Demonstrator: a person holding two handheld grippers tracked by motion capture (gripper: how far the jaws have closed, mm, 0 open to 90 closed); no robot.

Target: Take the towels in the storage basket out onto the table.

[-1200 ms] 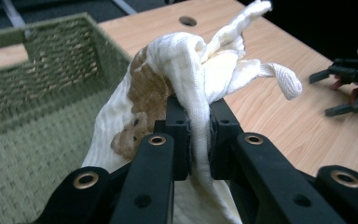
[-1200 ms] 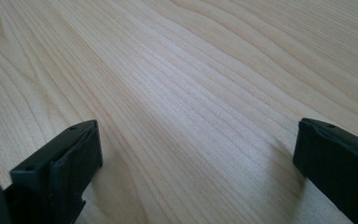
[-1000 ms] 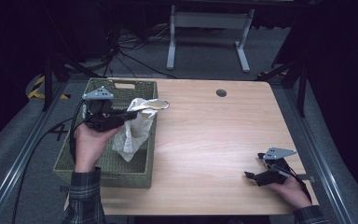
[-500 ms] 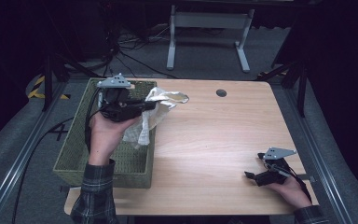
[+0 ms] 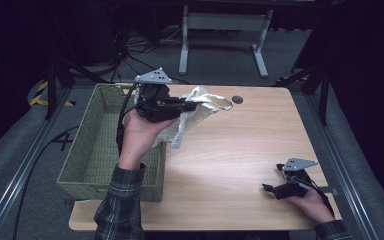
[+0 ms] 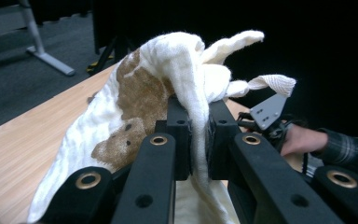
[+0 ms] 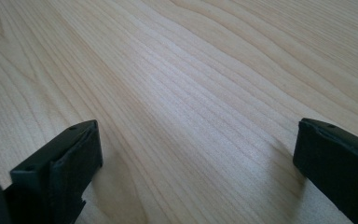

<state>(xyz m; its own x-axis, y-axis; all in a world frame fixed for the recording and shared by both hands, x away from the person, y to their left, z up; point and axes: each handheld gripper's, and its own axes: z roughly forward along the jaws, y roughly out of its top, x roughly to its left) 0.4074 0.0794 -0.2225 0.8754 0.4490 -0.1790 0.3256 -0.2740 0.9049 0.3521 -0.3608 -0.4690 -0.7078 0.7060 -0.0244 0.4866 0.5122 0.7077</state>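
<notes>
A white cloth [image 5: 196,111] with brown patches [image 6: 142,91] hangs in the air over the table's left part, just right of the green wicker basket [image 5: 96,150]. My left gripper [image 5: 190,106] is shut on it; in the left gripper view the fabric [image 6: 186,70] is pinched between the two black pads [image 6: 179,135] and drapes over them. My right gripper [image 5: 269,189] rests low on the wooden table [image 5: 240,150] at the front right, held by a hand. Its jaws stand wide apart in the right gripper view [image 7: 196,154], with bare wood between them.
The basket takes up the table's left edge and looks empty inside. A small dark round hole [image 5: 237,99] sits near the far edge of the table. Behind the table stands a grey metal frame [image 5: 220,30] on a dark floor.
My left gripper has lifted the cloth out of the basket and carried it up and to the right, over the table. The right gripper has stayed put.
</notes>
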